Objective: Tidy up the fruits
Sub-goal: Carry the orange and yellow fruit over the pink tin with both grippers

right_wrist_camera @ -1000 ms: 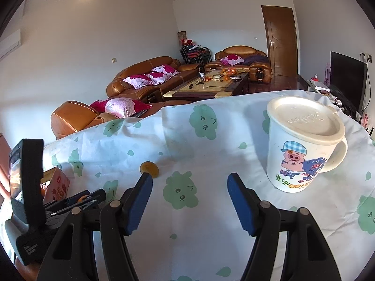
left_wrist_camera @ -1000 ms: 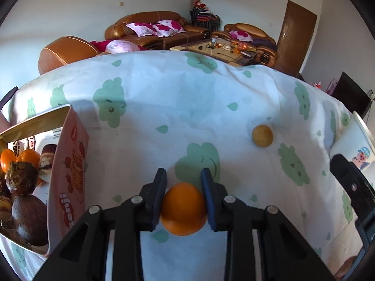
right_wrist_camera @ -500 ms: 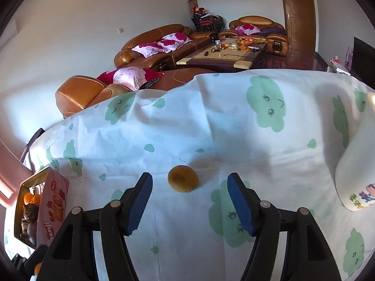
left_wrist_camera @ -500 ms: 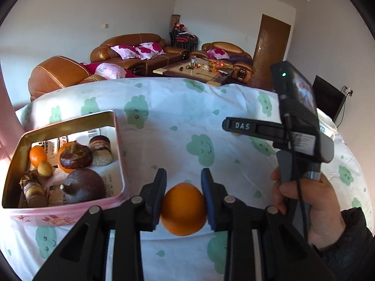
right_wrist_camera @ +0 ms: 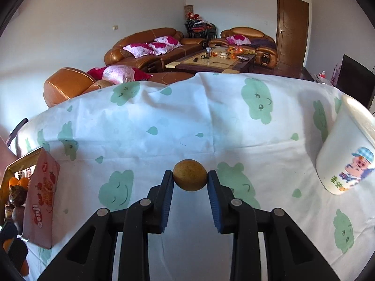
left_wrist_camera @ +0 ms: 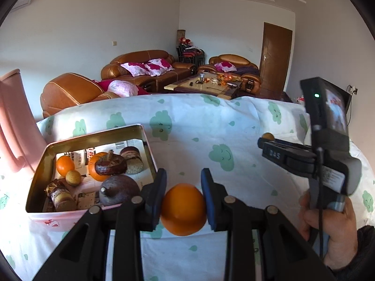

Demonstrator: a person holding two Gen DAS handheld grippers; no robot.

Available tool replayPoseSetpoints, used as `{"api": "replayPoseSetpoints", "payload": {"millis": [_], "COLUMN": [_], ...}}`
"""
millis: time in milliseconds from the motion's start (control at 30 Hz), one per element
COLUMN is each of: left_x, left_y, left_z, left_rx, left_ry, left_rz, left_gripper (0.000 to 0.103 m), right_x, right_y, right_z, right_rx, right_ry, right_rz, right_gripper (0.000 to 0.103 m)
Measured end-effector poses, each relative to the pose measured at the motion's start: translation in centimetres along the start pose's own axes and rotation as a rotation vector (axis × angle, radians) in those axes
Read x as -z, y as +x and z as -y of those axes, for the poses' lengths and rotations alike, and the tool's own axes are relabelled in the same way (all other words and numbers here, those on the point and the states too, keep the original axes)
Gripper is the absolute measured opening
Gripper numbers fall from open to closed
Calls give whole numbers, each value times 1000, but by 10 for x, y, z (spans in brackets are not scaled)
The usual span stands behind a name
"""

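Observation:
My left gripper [left_wrist_camera: 184,187] is shut on an orange [left_wrist_camera: 183,209] and holds it above the tablecloth, just right of the pink tin box [left_wrist_camera: 89,140]. The box holds small oranges, a tan round fruit and several dark brown fruits. My right gripper [right_wrist_camera: 190,180] is shut on a small tan-brown round fruit [right_wrist_camera: 190,178] at the fingertips, low over the cloth. That fruit and the right gripper also show in the left wrist view [left_wrist_camera: 268,136]. The box shows at the left edge of the right wrist view [right_wrist_camera: 42,194].
A white lidded mug with a pig cartoon [right_wrist_camera: 346,154] stands at the right. A pink object [left_wrist_camera: 14,121] stands left of the box. The table carries a white cloth with green cloud prints [right_wrist_camera: 187,121]. Sofas and a coffee table lie beyond.
My left gripper lifted the orange and swung toward the box. My right gripper moved onto the tan fruit and closed on it.

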State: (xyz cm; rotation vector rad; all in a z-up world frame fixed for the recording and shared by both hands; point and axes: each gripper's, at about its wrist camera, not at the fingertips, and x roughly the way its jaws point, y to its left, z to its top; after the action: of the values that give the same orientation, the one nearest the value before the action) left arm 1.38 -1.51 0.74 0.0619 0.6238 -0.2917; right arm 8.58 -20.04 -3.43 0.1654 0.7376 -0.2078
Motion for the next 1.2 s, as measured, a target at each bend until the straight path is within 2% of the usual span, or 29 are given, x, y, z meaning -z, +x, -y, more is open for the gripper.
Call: {"api": "replayPoseSetpoints", "payload": {"millis": [233, 467, 767, 1200], "left_x": [11, 20, 24, 19], "left_y": [-12, -20, -20, -17], "left_z": [-19, -42, -63, -94], "left_rx": [-89, -159, -187, -219], "left_ry": [21, 21, 4, -1], "left_rz": [51, 79, 78, 89], "left_gripper": [32, 32, 32, 32], "right_x": [39, 56, 72, 75], "right_y": [-60, -89, -111, -112], "right_z": [-21, -55, -90, -136], "right_rx": [-27, -43, -85, -144], "right_ry": [21, -37, -115, -166], "right_rz": [107, 176, 228, 247], "right_gripper": [31, 32, 32, 32]}}
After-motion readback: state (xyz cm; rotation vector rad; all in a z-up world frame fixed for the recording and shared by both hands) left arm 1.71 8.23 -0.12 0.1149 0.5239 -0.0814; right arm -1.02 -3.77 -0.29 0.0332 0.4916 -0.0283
